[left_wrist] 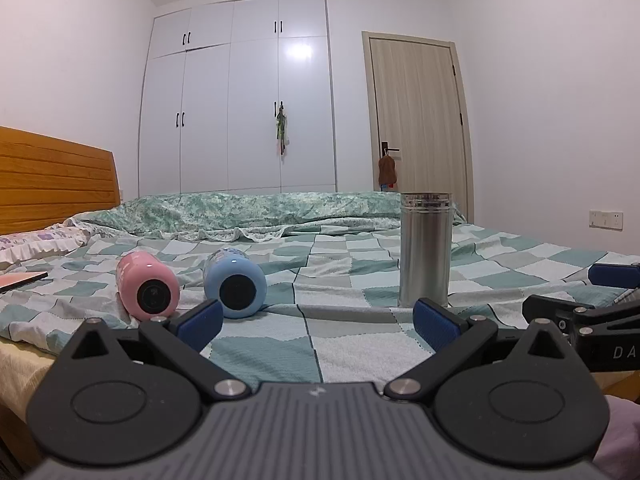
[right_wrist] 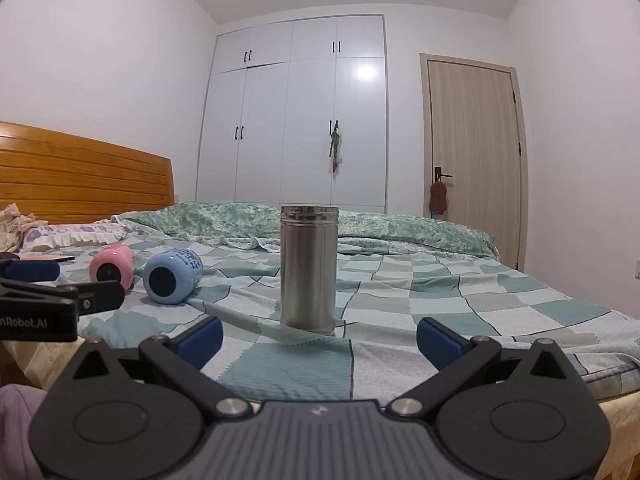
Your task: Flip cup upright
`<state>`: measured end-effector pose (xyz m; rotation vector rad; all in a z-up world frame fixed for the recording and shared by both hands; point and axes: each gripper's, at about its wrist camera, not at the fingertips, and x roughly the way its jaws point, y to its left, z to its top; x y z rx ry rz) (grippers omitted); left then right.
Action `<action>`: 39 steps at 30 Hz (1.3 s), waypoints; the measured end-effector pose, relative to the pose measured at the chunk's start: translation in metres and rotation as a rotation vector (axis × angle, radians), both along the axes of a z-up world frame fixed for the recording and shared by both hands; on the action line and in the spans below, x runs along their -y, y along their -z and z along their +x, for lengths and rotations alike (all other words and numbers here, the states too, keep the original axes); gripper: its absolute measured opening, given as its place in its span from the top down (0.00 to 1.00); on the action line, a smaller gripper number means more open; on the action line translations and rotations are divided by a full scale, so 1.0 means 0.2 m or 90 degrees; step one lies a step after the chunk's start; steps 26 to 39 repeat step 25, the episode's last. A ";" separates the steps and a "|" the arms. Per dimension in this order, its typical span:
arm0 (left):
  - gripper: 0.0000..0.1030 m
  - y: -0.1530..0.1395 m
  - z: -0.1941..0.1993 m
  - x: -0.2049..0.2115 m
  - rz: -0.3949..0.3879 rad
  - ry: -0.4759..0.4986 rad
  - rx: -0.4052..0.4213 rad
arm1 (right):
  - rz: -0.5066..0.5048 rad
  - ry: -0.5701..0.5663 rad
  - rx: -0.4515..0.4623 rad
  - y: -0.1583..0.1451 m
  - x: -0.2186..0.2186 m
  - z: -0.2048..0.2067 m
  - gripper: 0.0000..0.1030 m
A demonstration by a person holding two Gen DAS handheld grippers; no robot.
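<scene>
A steel cup (right_wrist: 309, 267) stands upright on the checked bedspread (right_wrist: 460, 300), near the front edge of the bed and right of middle. To its left, a blue cup (left_wrist: 235, 283) and a pink cup (left_wrist: 147, 285) lie on their sides, close beside each other, their dark round bases turned toward the cameras. The pink one is the farther left of the two.

The left gripper (left_wrist: 316, 322) hovers low at the near edge of the bed, its blue-padded jaws spread wide apart with nothing between them; the blue cup lies just beyond its left pad. The right gripper (right_wrist: 319, 338) sits alongside it to the right, jaws likewise wide apart and holding nothing, with the steel cup straight ahead between the line of its pads but beyond them.

Far behind the bed stand a white wardrobe (left_wrist: 240, 96) and a pale wooden door (left_wrist: 416, 112). A wooden headboard (right_wrist: 84, 172) rises at the left.
</scene>
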<state>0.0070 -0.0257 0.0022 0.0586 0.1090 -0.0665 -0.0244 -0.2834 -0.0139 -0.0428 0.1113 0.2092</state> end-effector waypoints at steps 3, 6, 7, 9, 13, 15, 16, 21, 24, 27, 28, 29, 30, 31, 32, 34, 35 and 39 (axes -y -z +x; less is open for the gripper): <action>0.00 0.00 0.00 0.00 -0.001 0.001 0.002 | -0.001 0.000 0.000 0.00 0.00 0.00 0.00; 0.00 0.00 -0.01 0.00 -0.001 0.001 0.003 | -0.001 0.000 0.000 0.00 0.00 0.00 0.00; 0.00 0.00 -0.01 0.00 -0.001 0.001 0.004 | -0.001 0.000 0.000 0.00 0.00 0.00 0.00; 0.00 0.00 -0.01 0.00 0.000 0.001 0.005 | -0.002 -0.001 0.000 0.00 0.00 0.00 0.00; 0.00 0.00 -0.01 0.00 -0.001 0.002 0.005 | -0.001 0.000 0.000 0.00 -0.01 0.00 0.00; 0.00 0.00 -0.01 0.00 -0.001 0.002 0.005 | -0.002 0.000 0.000 0.00 0.00 0.00 0.00; 0.00 0.00 -0.01 0.00 -0.001 0.001 0.005 | -0.002 0.000 0.001 0.00 -0.01 0.00 0.00; 0.00 0.00 -0.01 -0.01 -0.003 0.011 0.002 | -0.002 0.000 0.001 0.00 -0.01 0.00 0.00; 0.00 0.00 -0.01 -0.01 -0.005 0.010 0.004 | -0.002 -0.001 0.001 0.00 -0.01 0.00 0.00; 0.00 0.00 -0.01 -0.01 -0.006 0.009 0.005 | -0.002 -0.001 0.002 0.00 -0.01 0.00 0.00; 0.00 0.00 -0.01 -0.01 -0.006 0.009 0.005 | -0.002 -0.001 0.002 0.00 -0.01 0.00 0.00; 0.00 0.00 -0.01 -0.01 -0.006 0.009 0.005 | -0.002 -0.001 0.002 0.00 -0.01 0.00 0.00; 0.00 0.00 -0.01 -0.01 -0.006 0.009 0.005 | -0.002 -0.001 0.002 0.00 -0.01 0.00 0.00; 0.00 0.00 -0.01 -0.01 -0.006 0.009 0.005 | -0.002 -0.001 0.002 0.00 -0.01 0.00 0.00; 0.00 0.00 -0.01 -0.01 -0.006 0.009 0.005 | -0.002 -0.001 0.002 0.00 -0.01 0.00 0.00; 0.00 0.00 -0.01 -0.01 -0.006 0.009 0.005 | -0.002 -0.001 0.002 0.00 -0.01 0.00 0.00; 0.00 0.00 -0.01 -0.01 -0.006 0.009 0.005 | -0.002 -0.001 0.002 0.00 -0.01 0.00 0.00; 0.00 0.00 -0.01 -0.01 -0.006 0.009 0.005 | -0.002 -0.001 0.002 0.00 -0.01 0.00 0.00</action>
